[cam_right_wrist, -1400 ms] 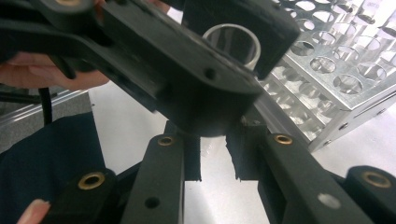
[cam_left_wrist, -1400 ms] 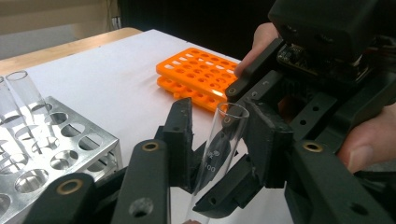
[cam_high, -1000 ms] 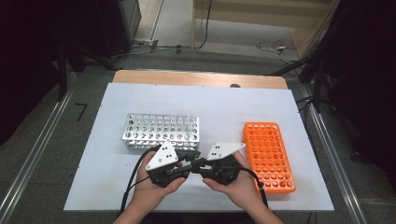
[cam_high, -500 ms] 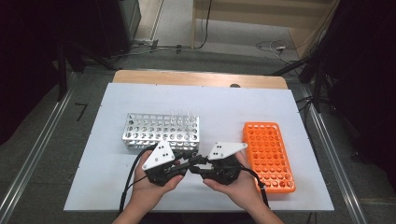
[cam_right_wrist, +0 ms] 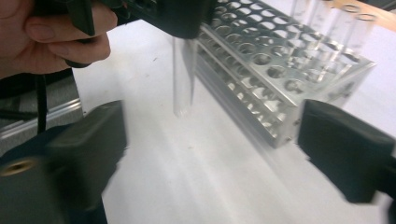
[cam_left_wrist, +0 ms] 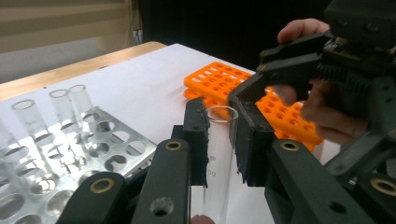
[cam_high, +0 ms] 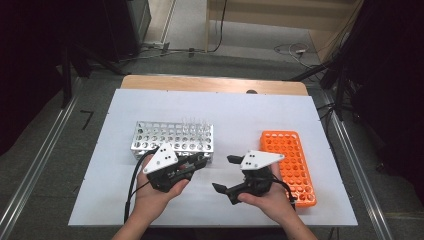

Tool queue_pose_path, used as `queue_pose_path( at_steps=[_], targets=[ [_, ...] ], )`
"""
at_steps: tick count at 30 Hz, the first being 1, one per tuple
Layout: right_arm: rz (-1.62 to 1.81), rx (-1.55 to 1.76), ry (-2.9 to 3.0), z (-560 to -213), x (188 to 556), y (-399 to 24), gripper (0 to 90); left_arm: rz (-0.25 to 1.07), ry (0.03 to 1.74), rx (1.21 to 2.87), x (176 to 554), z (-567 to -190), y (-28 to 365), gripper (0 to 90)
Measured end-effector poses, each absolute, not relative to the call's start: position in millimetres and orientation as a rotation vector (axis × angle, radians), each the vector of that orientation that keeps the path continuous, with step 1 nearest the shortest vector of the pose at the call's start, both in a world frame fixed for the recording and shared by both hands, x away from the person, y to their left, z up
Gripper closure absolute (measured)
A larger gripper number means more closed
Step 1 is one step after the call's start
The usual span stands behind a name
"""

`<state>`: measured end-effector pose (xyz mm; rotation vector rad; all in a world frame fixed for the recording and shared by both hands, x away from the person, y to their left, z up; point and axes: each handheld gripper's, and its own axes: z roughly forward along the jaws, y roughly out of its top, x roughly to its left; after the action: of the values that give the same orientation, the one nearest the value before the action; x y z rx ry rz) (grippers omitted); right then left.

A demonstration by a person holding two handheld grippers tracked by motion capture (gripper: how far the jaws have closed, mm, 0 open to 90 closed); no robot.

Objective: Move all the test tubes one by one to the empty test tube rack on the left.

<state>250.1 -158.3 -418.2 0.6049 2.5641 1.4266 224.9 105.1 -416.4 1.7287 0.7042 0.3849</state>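
Note:
My left gripper [cam_high: 202, 161] is shut on a clear glass test tube [cam_left_wrist: 218, 154], which stands upright between its pads just in front of the metal rack [cam_high: 172, 136]. In the right gripper view the tube [cam_right_wrist: 182, 79] hangs from the left gripper [cam_right_wrist: 182, 18] above the white table. My right gripper [cam_high: 225, 173] is to the right of the left one. Its jaws have just been opening and now stand wide with nothing between them. The tube is ahead of them, apart. The right gripper's upper jaw [cam_left_wrist: 299, 60] shows behind the tube's rim.
Several clear tubes [cam_high: 195, 122] stand in the metal rack's far right holes. An orange rack [cam_high: 290, 160] lies flat on the white table [cam_high: 100, 200], right beside my right hand. The table's front edge is close under both wrists.
The right gripper's jaws went from shut near the left gripper to wide open. The right hand drew away to the right. The left gripper kept still with the tube in it.

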Motion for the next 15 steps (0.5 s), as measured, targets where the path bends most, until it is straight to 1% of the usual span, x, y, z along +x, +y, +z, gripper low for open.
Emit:
queue_pose_path(
  at_steps=[2,15],
  targets=[
    [1.459,0.620,2.543,-416.8,252.3,-168.2,0.0,0.389,0.713,1.719,226.9,-416.0,108.5,75.5],
    [1.505,0.730,2.427,-415.4,256.8,-222.6,0.0,0.432,0.755,1.691,234.9,-409.3,127.5,75.5]
  ],
)
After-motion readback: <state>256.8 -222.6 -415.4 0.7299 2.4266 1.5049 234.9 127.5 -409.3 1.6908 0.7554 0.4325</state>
